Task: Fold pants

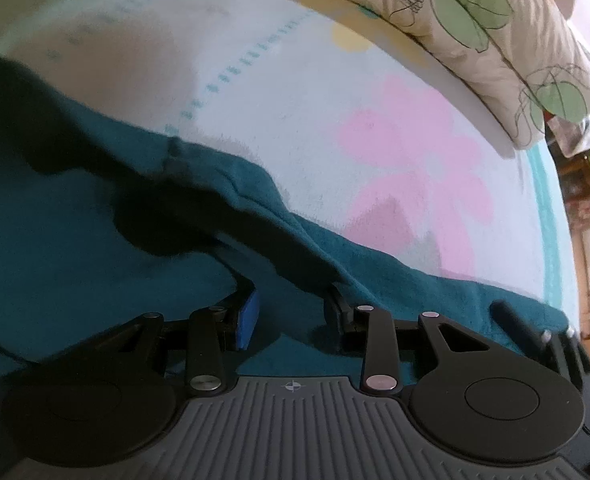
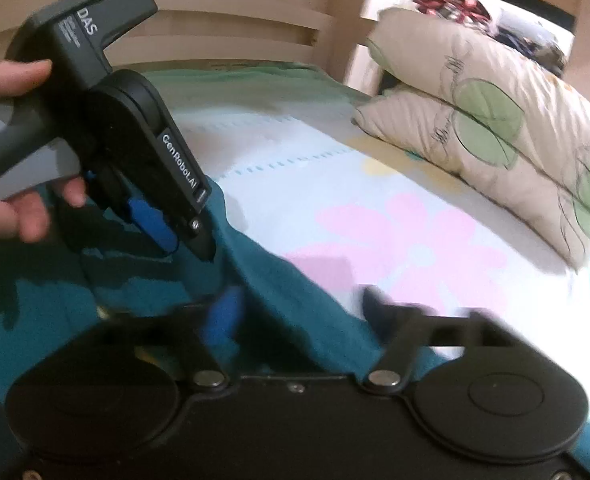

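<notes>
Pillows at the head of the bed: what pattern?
Cream pillows with green outlined leaves, clearest in the right wrist view.

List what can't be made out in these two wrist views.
- Teal pants: full outline and fold state, cut off by frame edges and gripper bodies in both views.
- Left gripper: fingertips buried in the fabric, left view; whether cloth is pinched is unclear.
- Right gripper: fingers motion-blurred, right view; grip unclear.
- Items behind the pillows: blurred, too small.
</notes>
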The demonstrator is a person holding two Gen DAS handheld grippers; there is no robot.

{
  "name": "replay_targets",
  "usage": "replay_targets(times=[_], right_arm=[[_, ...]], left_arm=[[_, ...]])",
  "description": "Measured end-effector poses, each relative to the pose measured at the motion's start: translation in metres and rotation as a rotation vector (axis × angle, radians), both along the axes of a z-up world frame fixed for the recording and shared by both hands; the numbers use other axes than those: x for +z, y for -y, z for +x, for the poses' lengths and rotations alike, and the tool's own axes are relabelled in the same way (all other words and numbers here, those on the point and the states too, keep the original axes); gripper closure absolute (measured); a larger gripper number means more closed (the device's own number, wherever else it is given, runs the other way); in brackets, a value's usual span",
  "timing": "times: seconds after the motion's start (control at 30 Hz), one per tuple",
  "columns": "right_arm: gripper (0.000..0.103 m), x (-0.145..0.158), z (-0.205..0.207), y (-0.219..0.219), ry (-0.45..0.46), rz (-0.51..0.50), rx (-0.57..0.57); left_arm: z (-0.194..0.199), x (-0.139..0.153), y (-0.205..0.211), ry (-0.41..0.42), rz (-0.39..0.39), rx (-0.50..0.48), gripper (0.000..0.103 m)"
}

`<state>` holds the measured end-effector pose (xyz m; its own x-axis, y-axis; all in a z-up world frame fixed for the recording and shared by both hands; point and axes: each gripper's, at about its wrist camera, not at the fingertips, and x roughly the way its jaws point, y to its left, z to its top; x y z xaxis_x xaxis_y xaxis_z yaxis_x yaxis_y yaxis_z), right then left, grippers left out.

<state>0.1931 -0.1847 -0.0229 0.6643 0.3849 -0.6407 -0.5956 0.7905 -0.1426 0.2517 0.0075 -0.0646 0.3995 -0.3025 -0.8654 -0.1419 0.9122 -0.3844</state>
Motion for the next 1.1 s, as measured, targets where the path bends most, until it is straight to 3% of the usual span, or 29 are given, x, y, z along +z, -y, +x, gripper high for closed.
replay_targets(times=[0.13, 0.17, 0.2, 0.23, 0.27, 0.4, 0.6, 0.83, 0.97, 1.1], right_arm=[[0.039, -0.015, 0.018, -0.022, -0.039, -0.042, 0.077], [0.051, -0.018, 0.023, -0.026, -0.052, -0.043, 0.084], [0.076, -0.023, 0.028, -0.03, -0.076, -0.033, 0.091], [0.089, -0.026, 0.031, -0.032, -0.091, -0.021, 0.083], [0.092, -0.028, 0.034, -0.034, -0.093, -0.01, 0.071], [0.092, -0.028, 0.028, -0.037, -0.1, 0.009, 0.068], [0.092, -0.03, 0.01, -0.038, -0.076, -0.049, 0.121], [0.092, -0.027, 0.002, -0.036, -0.056, -0.045, 0.122], [0.092, -0.028, -0.014, -0.04, -0.014, -0.111, 0.188], [0.092, -0.028, -0.026, -0.044, 0.009, -0.138, 0.223]], left_arm=[[-0.001, 0.005, 0.002, 0.024, -0.001, -0.016, 0.068], [-0.001, 0.007, 0.002, 0.034, -0.002, -0.021, 0.068], [-0.002, 0.009, 0.002, 0.042, -0.008, -0.027, 0.068], [-0.001, 0.01, 0.002, 0.042, -0.015, -0.031, 0.068], [0.0, 0.012, 0.001, 0.036, -0.026, -0.031, 0.068], [0.005, 0.015, -0.011, 0.023, -0.105, 0.005, 0.068], [0.01, 0.016, -0.027, 0.012, -0.147, 0.081, 0.068], [0.012, 0.009, -0.025, -0.019, -0.146, 0.085, 0.068], [0.01, 0.011, -0.023, -0.013, -0.152, 0.079, 0.068], [0.008, 0.008, -0.013, -0.027, -0.099, 0.044, 0.068]])
